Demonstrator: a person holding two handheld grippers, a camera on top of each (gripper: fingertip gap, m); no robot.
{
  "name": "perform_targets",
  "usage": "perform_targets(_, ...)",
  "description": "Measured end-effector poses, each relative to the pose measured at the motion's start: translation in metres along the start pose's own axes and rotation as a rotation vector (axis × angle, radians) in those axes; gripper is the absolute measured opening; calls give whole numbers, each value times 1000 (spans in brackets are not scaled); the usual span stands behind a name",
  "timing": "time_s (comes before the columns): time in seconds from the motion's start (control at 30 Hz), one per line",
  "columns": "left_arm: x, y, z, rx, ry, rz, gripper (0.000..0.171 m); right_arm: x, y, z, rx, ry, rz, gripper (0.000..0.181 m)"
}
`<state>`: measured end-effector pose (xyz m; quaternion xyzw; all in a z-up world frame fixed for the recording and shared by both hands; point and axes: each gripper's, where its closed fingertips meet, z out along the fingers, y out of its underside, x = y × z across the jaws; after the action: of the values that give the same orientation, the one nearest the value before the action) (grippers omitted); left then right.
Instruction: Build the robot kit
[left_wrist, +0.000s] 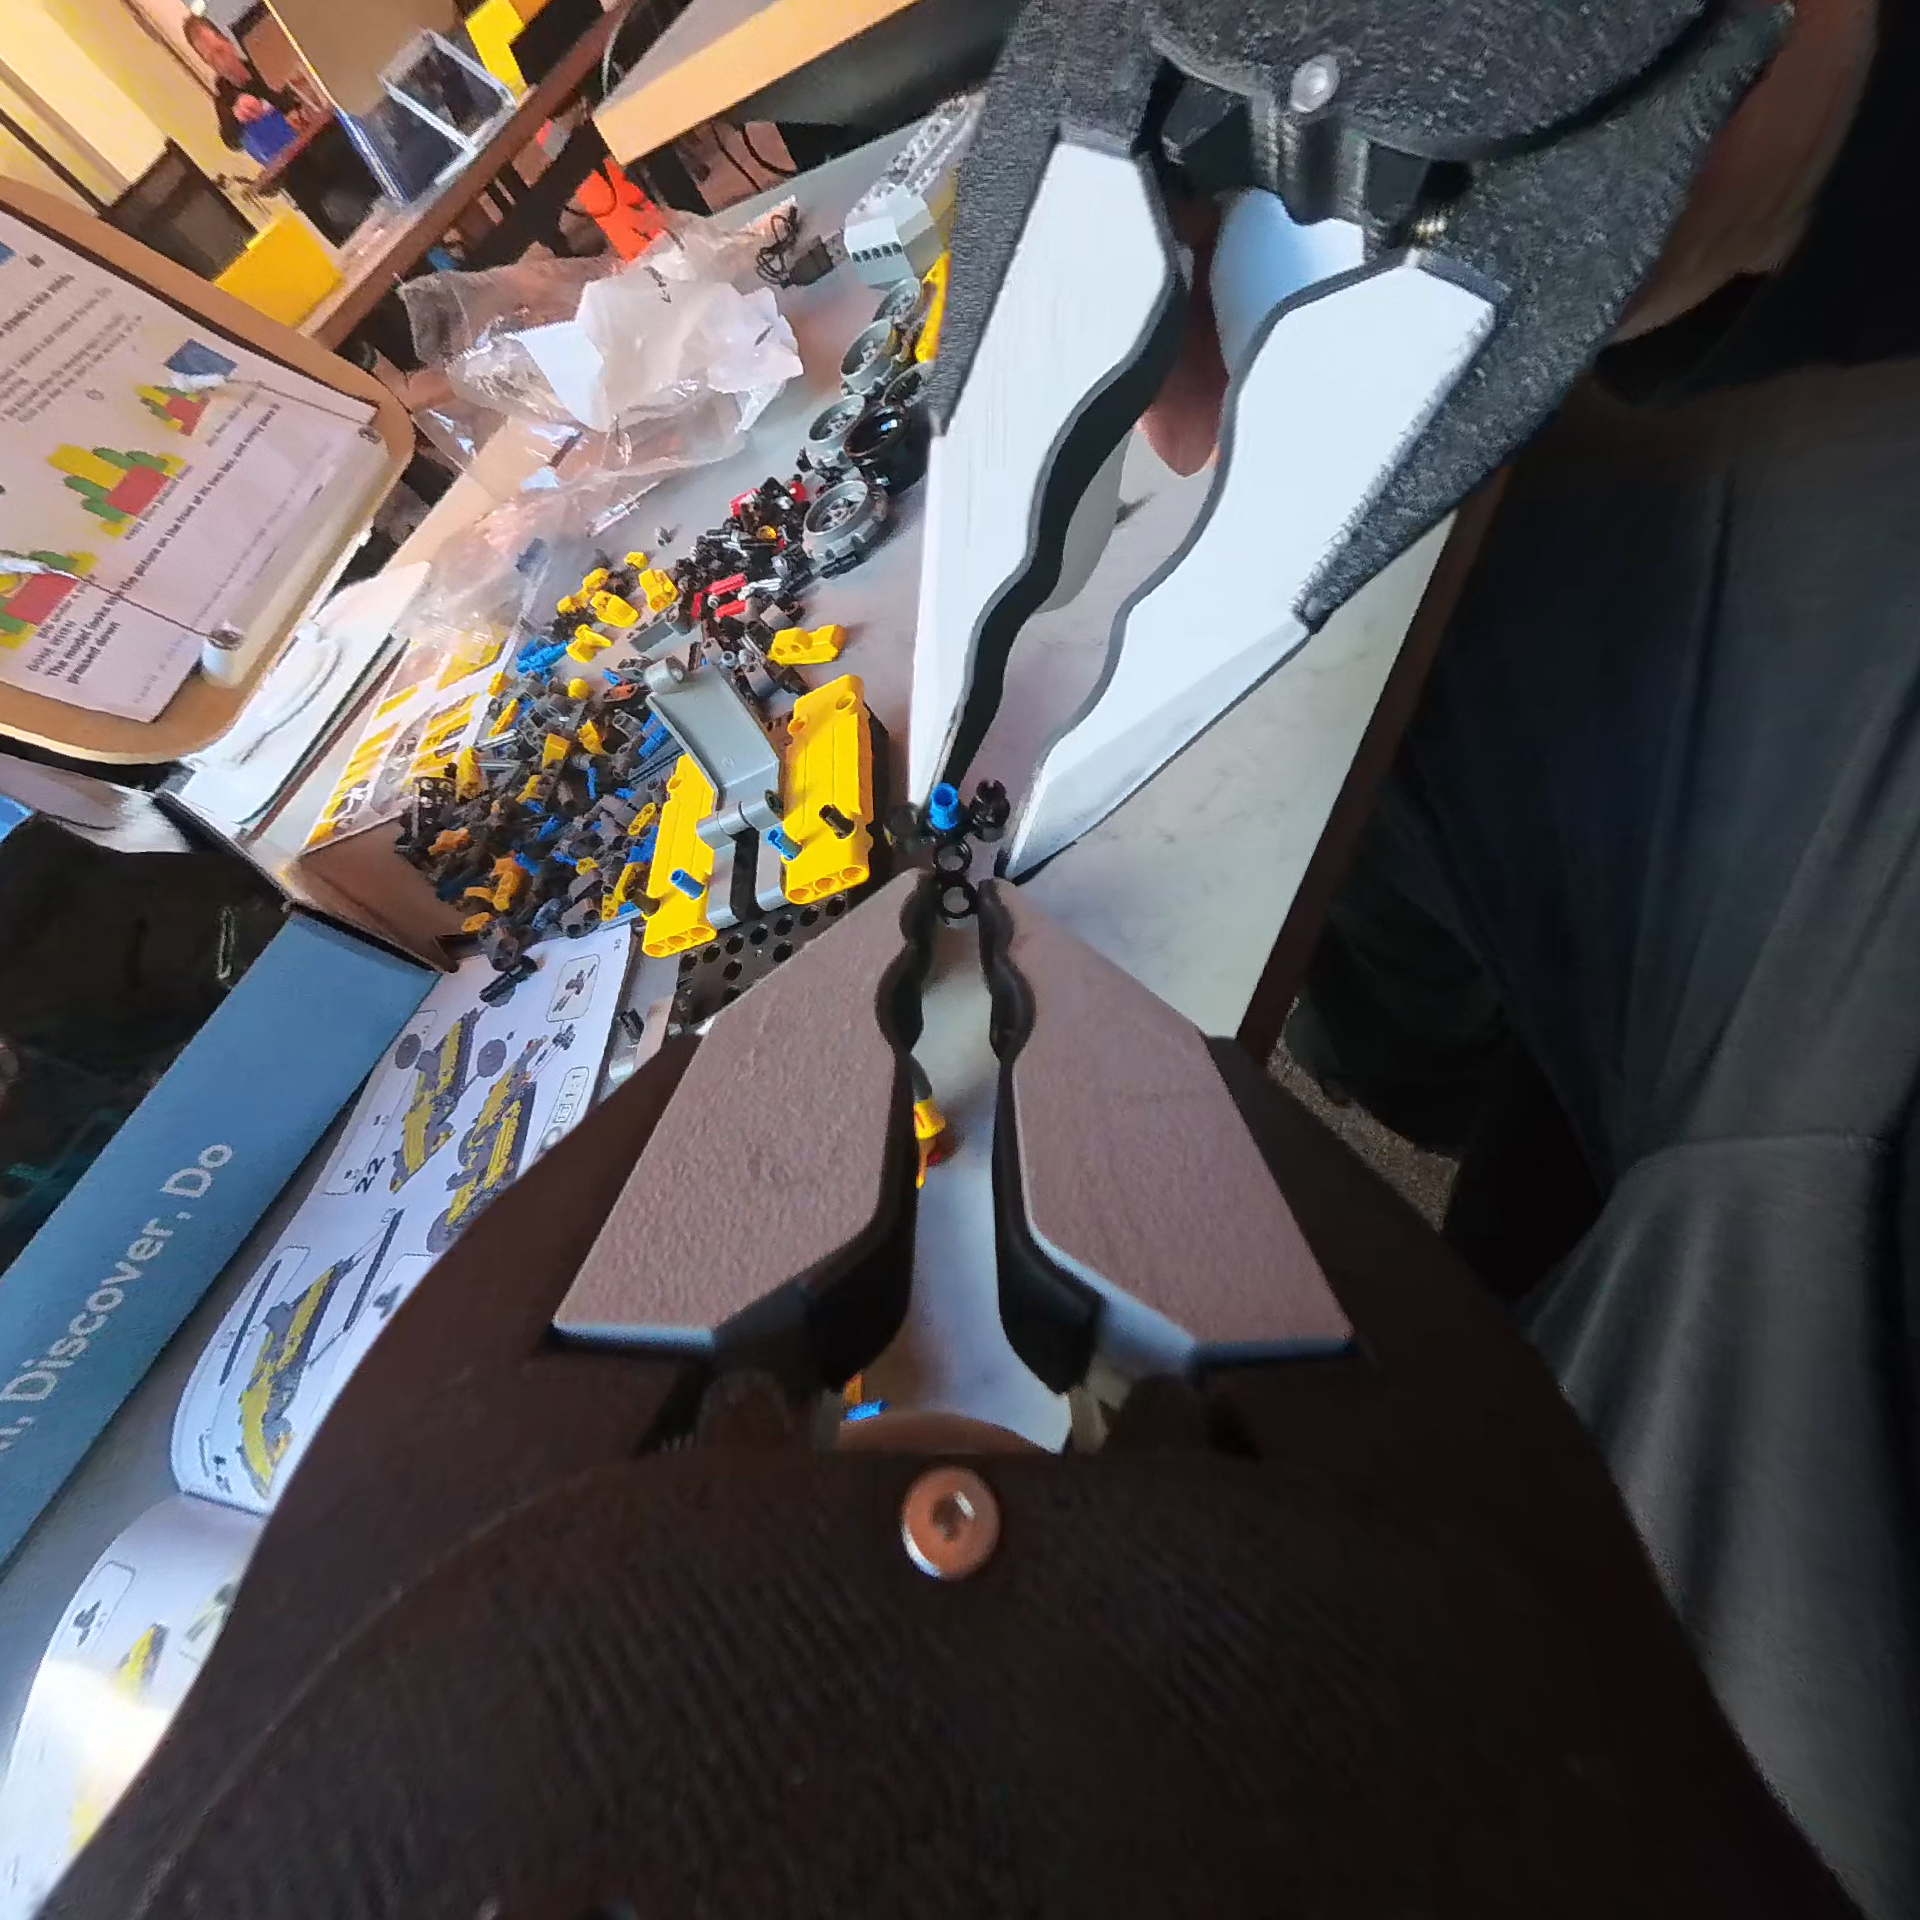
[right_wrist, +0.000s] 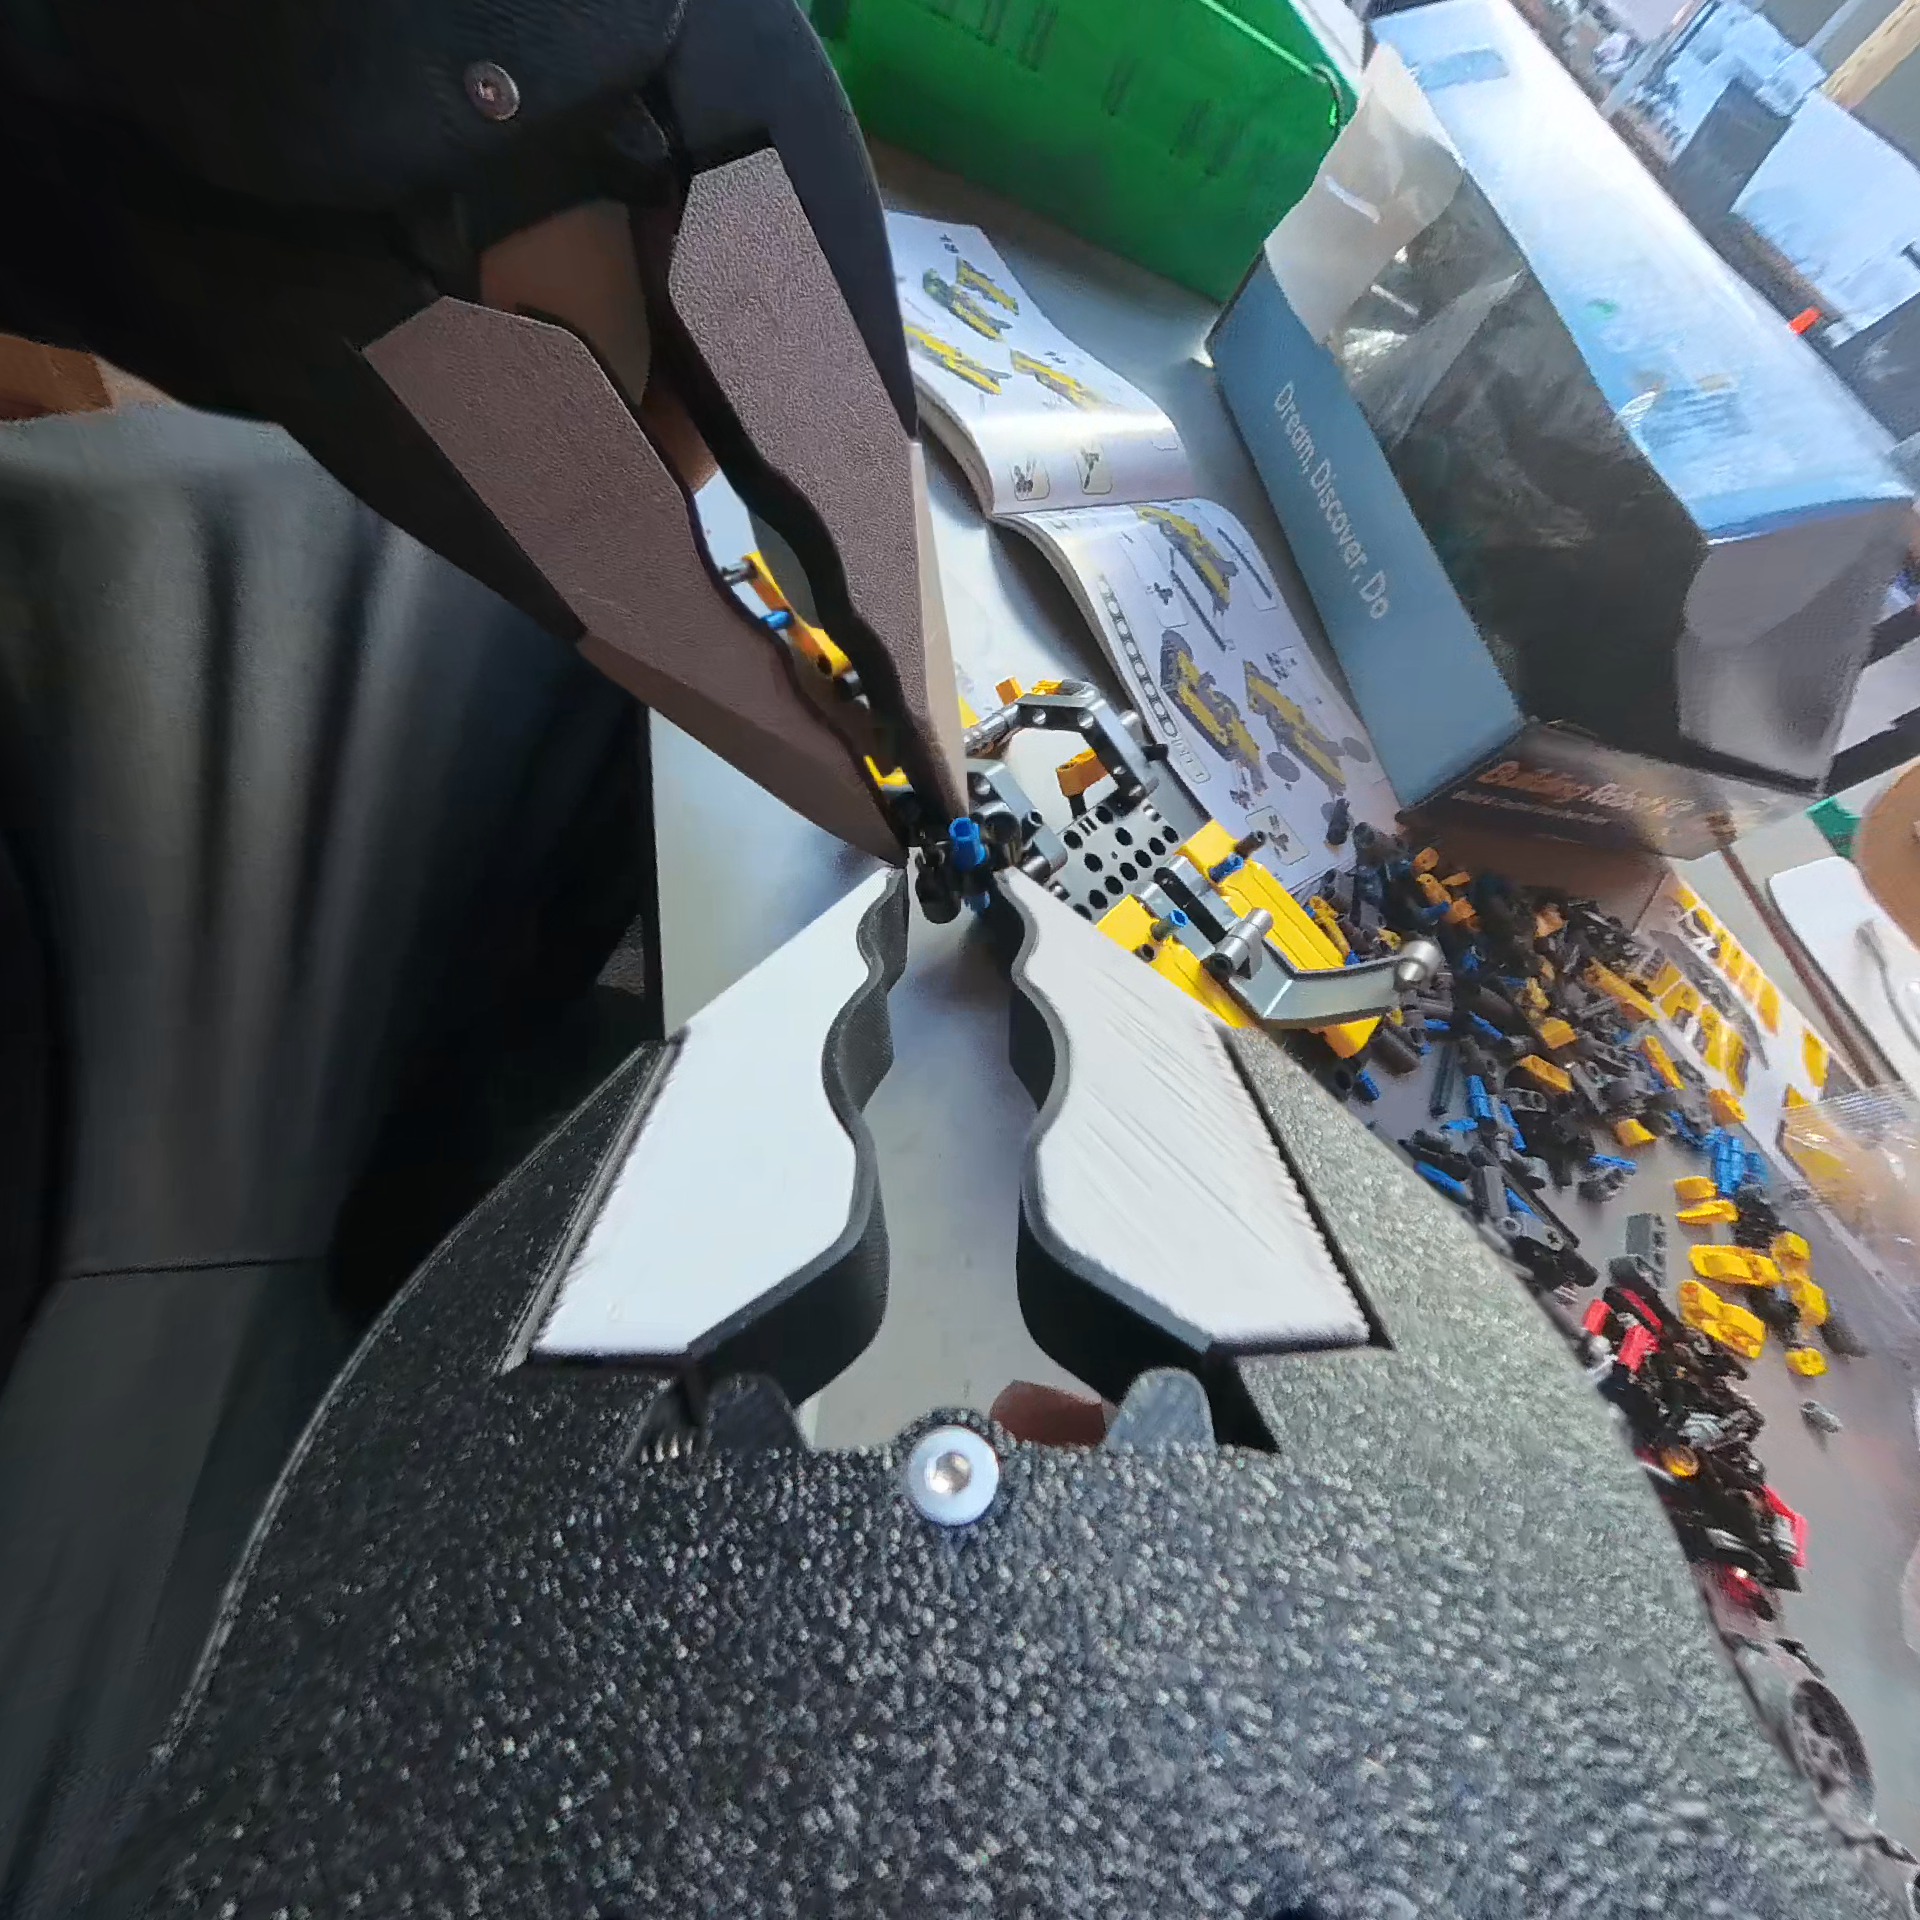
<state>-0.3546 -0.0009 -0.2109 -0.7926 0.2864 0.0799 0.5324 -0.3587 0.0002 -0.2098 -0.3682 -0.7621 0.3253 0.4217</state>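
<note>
Black connector piece, a small toy-brick part with a blue pin at one end, sits in the air between the two grippers, above the near edge of the grey surface. The left gripper, with brown-faced fingers, pinches the lower end of the piece, its tips almost pressed together around it. The right gripper, with white-faced fingers, meets it tip to tip from the opposite side; its tips stand a little apart and flank the upper end with the blue pin, though I cannot tell whether they truly grip it.

Just beyond the tips, a yellow and grey partial model rests on the surface, with a black perforated plate at its near side. A heap of loose yellow, blue and black bricks spreads beside it toward the far edge, near grey wheels and crumpled clear bags. An open instruction booklet lies beside a blue box.
</note>
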Motion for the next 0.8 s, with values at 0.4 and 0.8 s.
perform_targets(0.4,-3,-2,-3,71,-35,-79,5,4,-5,0,26,37,-23,12)
perform_targets(0.8,-14,-3,-9,146,-59,-223,8,17,-16,3,159,103,77,10)
